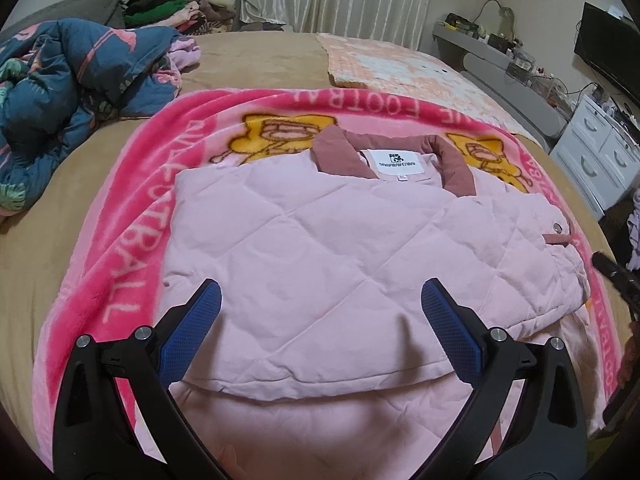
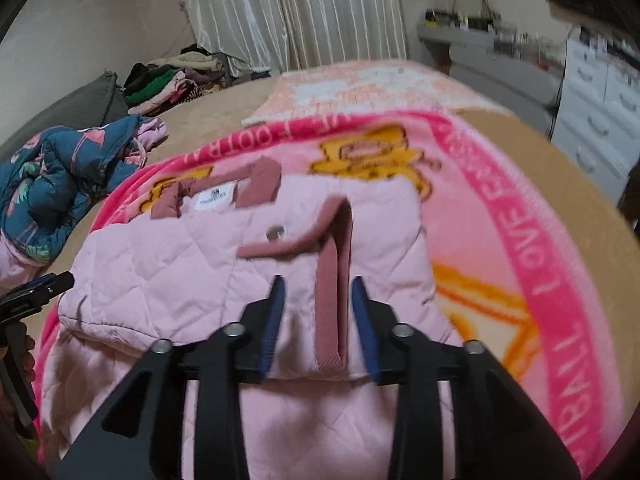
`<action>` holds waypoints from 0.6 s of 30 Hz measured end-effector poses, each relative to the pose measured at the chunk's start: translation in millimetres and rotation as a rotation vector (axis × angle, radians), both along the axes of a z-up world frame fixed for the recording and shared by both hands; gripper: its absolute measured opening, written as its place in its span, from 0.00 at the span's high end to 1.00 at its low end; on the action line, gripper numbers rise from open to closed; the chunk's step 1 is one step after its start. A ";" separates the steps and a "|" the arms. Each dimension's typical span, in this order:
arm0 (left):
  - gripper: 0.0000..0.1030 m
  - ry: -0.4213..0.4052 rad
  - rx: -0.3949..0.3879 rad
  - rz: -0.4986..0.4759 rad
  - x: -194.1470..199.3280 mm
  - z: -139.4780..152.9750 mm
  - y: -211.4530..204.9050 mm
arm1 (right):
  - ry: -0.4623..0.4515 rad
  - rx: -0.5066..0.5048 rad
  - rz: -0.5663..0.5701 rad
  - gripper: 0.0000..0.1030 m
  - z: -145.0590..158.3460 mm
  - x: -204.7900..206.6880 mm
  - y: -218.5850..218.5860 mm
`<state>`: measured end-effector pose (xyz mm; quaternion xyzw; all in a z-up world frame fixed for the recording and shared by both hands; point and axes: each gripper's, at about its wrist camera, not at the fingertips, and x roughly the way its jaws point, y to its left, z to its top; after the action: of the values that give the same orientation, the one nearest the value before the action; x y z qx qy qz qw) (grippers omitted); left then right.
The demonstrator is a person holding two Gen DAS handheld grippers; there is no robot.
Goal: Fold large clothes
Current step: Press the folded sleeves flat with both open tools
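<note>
A pale pink quilted jacket (image 1: 320, 232) lies folded on a bright pink football blanket (image 1: 132, 208), with its dusty-rose collar (image 1: 344, 152) and white label at the far side. My left gripper (image 1: 320, 286) hovers open above the jacket's near half, nothing between its blue pads. In the right wrist view, the jacket (image 2: 160, 264) has a rose-trimmed sleeve cuff (image 2: 332, 312) folded across its right part. My right gripper (image 2: 318, 280) stands partly open, and the cuff band lies between the pads without being pinched. This view is blurred.
A crumpled blue floral quilt (image 1: 52, 92) lies at the left of the tan bed (image 1: 256, 60), with a clothes pile (image 1: 168, 4) behind it. A peach checked mat (image 1: 400, 64) lies beyond the blanket. White drawers (image 1: 596, 156) and a cluttered grey shelf (image 1: 480, 44) stand to the right.
</note>
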<state>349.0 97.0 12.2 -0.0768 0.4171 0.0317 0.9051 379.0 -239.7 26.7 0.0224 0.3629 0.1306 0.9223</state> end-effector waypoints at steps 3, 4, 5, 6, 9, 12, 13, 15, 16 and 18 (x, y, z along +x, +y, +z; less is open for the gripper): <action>0.09 0.014 -0.001 -0.002 5.9 -5.4 0.4 | -0.044 -0.013 0.038 0.52 15.4 -5.0 10.4; 0.09 0.020 0.001 -0.003 7.3 -7.3 0.1 | -0.054 -0.018 0.051 0.48 19.6 -6.3 15.0; 0.09 0.031 0.006 -0.005 9.4 -11.4 0.4 | -0.063 -0.021 0.068 0.48 23.1 -7.5 20.2; 0.09 0.044 0.010 -0.006 11.5 -15.7 1.0 | -0.067 -0.022 0.086 0.46 25.9 -7.6 25.1; 0.09 0.090 0.021 -0.013 17.8 -32.6 3.1 | -0.071 -0.035 0.129 0.41 30.4 -5.6 41.9; 0.08 0.118 0.006 -0.024 20.8 -48.7 6.4 | -0.063 -0.056 0.182 0.39 30.1 -3.2 63.0; 0.08 0.120 0.003 -0.026 21.3 -51.0 7.3 | -0.060 -0.065 0.199 0.38 28.4 -2.1 70.1; 0.08 0.121 0.000 -0.029 22.1 -54.6 8.2 | -0.045 -0.083 0.233 0.37 23.0 2.2 84.4; 0.08 0.121 0.002 -0.030 22.1 -54.9 7.7 | -0.029 -0.092 0.244 0.37 18.3 6.0 90.9; 0.08 0.122 0.005 -0.034 22.5 -55.8 7.5 | 0.007 -0.107 0.256 0.37 8.7 11.9 101.2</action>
<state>371.5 104.5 -43.5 -0.0654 0.4728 0.0220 0.8784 391.0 -138.5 35.4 -0.0727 0.3724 0.2277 0.8968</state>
